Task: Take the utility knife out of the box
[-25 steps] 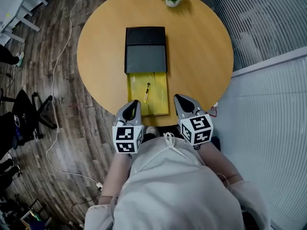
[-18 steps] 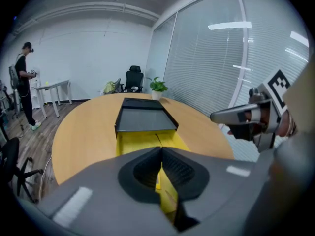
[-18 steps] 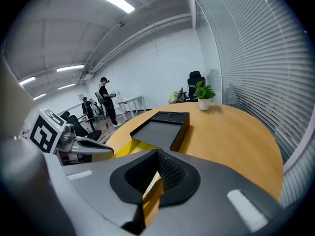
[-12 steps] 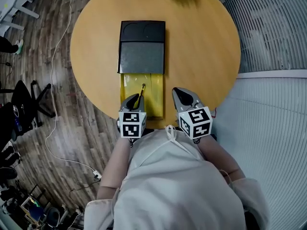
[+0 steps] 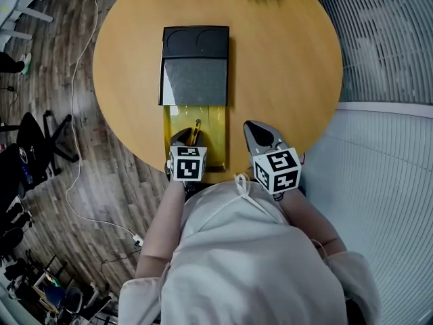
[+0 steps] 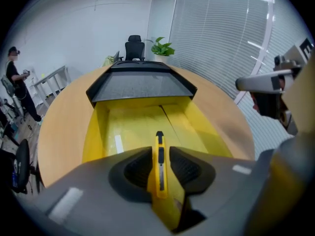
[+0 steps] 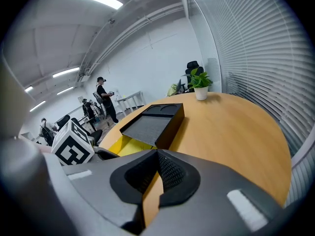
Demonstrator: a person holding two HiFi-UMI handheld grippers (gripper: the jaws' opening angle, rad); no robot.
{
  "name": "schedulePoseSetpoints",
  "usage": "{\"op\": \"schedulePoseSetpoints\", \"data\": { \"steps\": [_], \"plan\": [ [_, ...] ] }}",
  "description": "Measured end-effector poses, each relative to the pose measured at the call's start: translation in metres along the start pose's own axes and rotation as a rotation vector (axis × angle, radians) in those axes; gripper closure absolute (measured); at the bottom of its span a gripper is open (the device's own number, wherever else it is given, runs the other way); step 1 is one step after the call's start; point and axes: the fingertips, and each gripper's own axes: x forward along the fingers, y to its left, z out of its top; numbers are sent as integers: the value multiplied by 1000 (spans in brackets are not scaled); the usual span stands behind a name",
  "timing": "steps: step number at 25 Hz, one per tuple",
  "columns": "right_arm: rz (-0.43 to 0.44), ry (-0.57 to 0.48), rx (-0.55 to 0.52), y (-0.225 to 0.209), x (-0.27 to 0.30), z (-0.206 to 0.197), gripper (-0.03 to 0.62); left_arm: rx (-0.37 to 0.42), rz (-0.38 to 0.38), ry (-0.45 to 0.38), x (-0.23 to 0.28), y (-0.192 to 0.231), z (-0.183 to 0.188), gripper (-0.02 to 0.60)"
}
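Round wooden table (image 5: 284, 66) carries a black box (image 5: 196, 66), yellow drawer (image 5: 216, 120) out. Left gripper (image 5: 189, 138) pitches steeply into the drawer, jaws opening astride the utility knife (image 6: 160, 156). Right gripper (image 5: 256, 128) tilts shallower just beside, clenched, empty.

Pointing the left claw (image 6: 160, 157) steeply down, opening its jaws either side of the utility knife (image 6: 159, 144) without pressing on it. Holding the right claw (image 7: 157, 154) alongside, tilted down more gently, with jaws closed on nothing. Extending both forearms forward.
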Motion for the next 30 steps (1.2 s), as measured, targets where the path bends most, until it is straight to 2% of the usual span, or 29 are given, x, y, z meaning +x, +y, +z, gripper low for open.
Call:
{"op": "schedulePoseSetpoints", "data": {
  "steps": [7, 12, 13, 23, 26, 30],
  "plan": [
    [-10, -3, 12, -12, -2, 2, 595, 56, 53, 34, 6, 0, -3, 488],
    [-13, -7, 13, -10, -6, 0, 595, 57, 32, 59, 6, -1, -5, 494],
    [-14, -8, 12, -10, -7, 0, 595, 61, 32, 62, 6, -2, -4, 514],
    [-38, -23, 14, -3, -24, -1, 595, 63, 17, 60, -1, -2, -9, 515],
    [-46, -32, 14, 0, -29, -1, 595, 56, 12, 39, -9, -1, -10, 515],
    [-54, -49, 12, 7, -34, 0, 595, 67, 18, -31, -27, 1, 3, 515]
  ]
}}
